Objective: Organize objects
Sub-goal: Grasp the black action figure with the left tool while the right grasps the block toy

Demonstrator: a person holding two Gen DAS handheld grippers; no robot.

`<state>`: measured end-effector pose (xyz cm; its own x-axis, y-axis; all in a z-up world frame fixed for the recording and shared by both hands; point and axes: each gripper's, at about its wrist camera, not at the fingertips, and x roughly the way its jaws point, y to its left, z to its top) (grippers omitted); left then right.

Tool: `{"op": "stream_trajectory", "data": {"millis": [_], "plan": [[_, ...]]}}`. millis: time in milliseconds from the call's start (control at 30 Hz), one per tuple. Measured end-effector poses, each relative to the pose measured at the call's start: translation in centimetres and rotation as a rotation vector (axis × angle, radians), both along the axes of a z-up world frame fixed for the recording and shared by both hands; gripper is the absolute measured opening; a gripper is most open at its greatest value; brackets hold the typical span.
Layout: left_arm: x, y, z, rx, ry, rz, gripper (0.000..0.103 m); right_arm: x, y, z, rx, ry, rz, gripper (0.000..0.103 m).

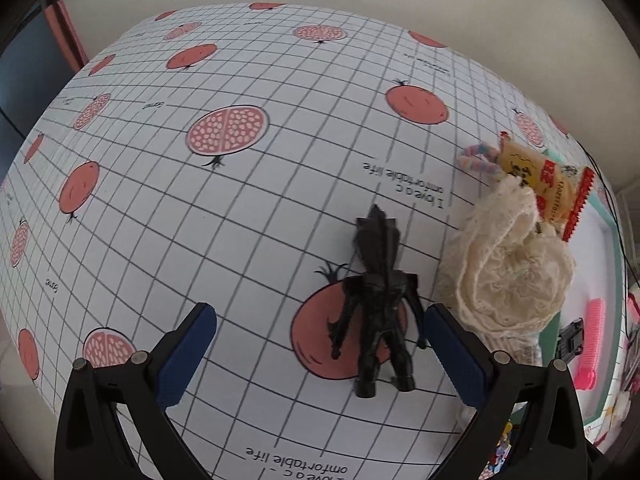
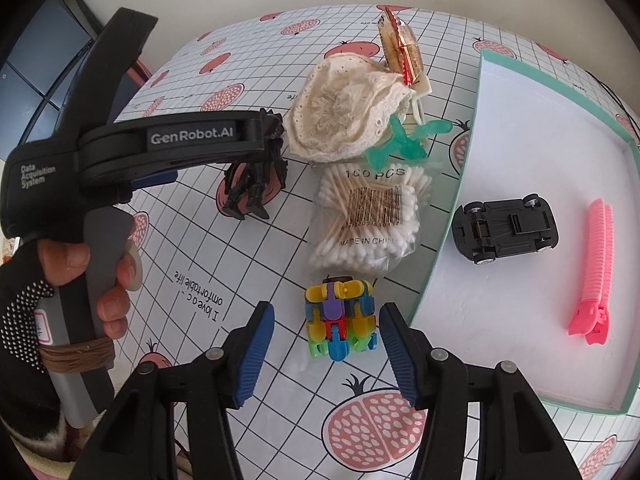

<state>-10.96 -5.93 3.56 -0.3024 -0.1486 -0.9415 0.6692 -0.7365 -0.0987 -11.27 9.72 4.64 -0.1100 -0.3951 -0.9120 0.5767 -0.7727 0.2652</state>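
Observation:
A black toy figure (image 1: 378, 304) lies on the pomegranate-print tablecloth between the spread fingers of my left gripper (image 1: 320, 322), which is open around it without touching. In the right wrist view the same figure (image 2: 256, 182) sits under the left gripper's black body (image 2: 180, 140). My right gripper (image 2: 327, 330) is open with a multicoloured block toy (image 2: 340, 320) between its blue pads. A shallow box with a teal rim (image 2: 452, 208) holds a black toy car (image 2: 505, 226) on its roof and a pink hair clip (image 2: 596, 272).
A cream lace cloth (image 2: 344, 114), a yellow snack packet (image 2: 402, 46), a green plastic toy (image 2: 404, 142) and a bag of cotton swabs (image 2: 370, 218) lie between the figure and the box. A gloved hand (image 2: 80, 280) holds the left gripper's handle.

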Motion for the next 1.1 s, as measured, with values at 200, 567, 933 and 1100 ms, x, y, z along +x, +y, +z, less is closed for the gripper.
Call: {"op": "stream_trajectory", "data": {"millis": [200,567,933,1100], "plan": [[-0.8,1.1,-0.4,-0.011,-0.009,-0.042,0.103,0.4,0.1,0.0,0.01,0.006,0.007,0.058],[-1.3,1.9,-1.7,-0.006,-0.05,-0.085,0.086,0.7,-0.4,-0.2,0.024,0.008,0.023,0.052],[-0.9,2.1,-1.4,-0.011,-0.061,-0.093,0.061,0.8,-1.1,-0.9,0.052,0.0,0.017,0.05],[-0.8,2.5,-1.4,-0.014,-0.094,-0.106,0.051,0.6,-1.5,-1.2,0.063,0.0,0.012,0.05]]}}
